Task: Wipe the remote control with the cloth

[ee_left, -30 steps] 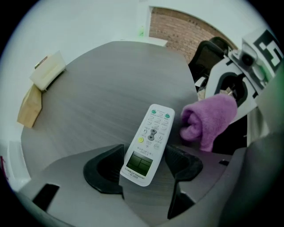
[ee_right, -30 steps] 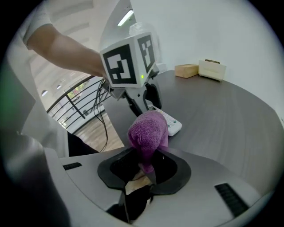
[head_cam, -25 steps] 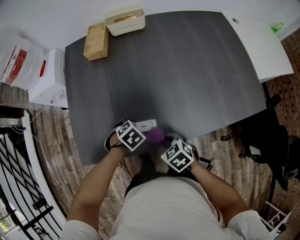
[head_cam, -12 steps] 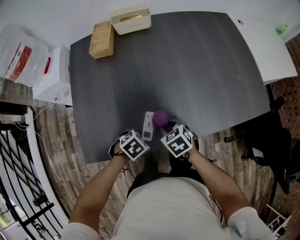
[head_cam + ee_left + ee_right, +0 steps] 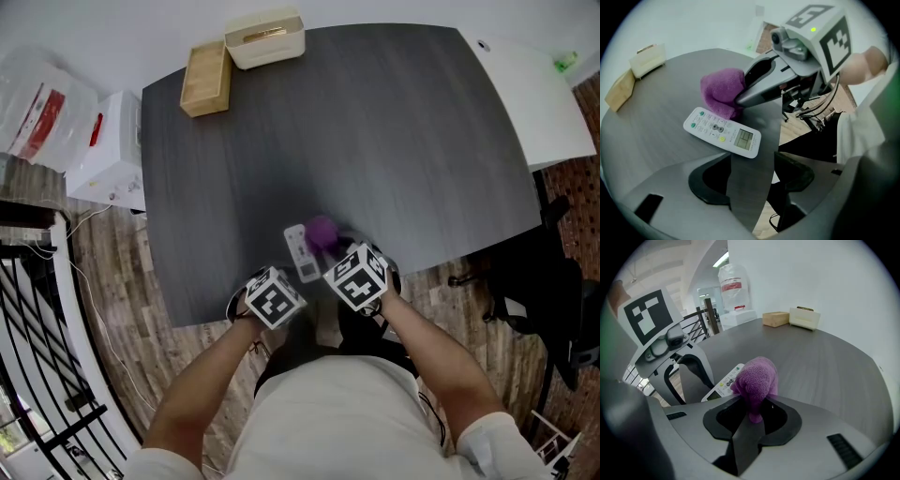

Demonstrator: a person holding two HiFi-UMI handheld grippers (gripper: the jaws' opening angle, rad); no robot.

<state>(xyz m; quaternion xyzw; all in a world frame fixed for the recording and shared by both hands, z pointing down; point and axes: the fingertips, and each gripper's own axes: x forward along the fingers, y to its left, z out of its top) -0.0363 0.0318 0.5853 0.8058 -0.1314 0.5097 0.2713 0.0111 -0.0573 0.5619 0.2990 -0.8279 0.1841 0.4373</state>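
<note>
A white remote control lies face up on the dark table, close to its near edge. A purple cloth is bunched at the remote's far end, touching it. My right gripper is shut on the cloth, whose lower end is pinched between the jaws. My left gripper stands open over the table's near edge, a short way in front of the remote, with nothing between its jaws. The remote shows partly behind the cloth in the right gripper view.
A wooden box and a cream container stand at the far left corner of the table. A white table adjoins at the right. A white box is on the floor at left, and a black chair at right.
The remote has turned from lying crosswise to pointing away from me. My left gripper has drawn back toward the near edge, away from it. The right gripper with the cloth has shifted slightly.
</note>
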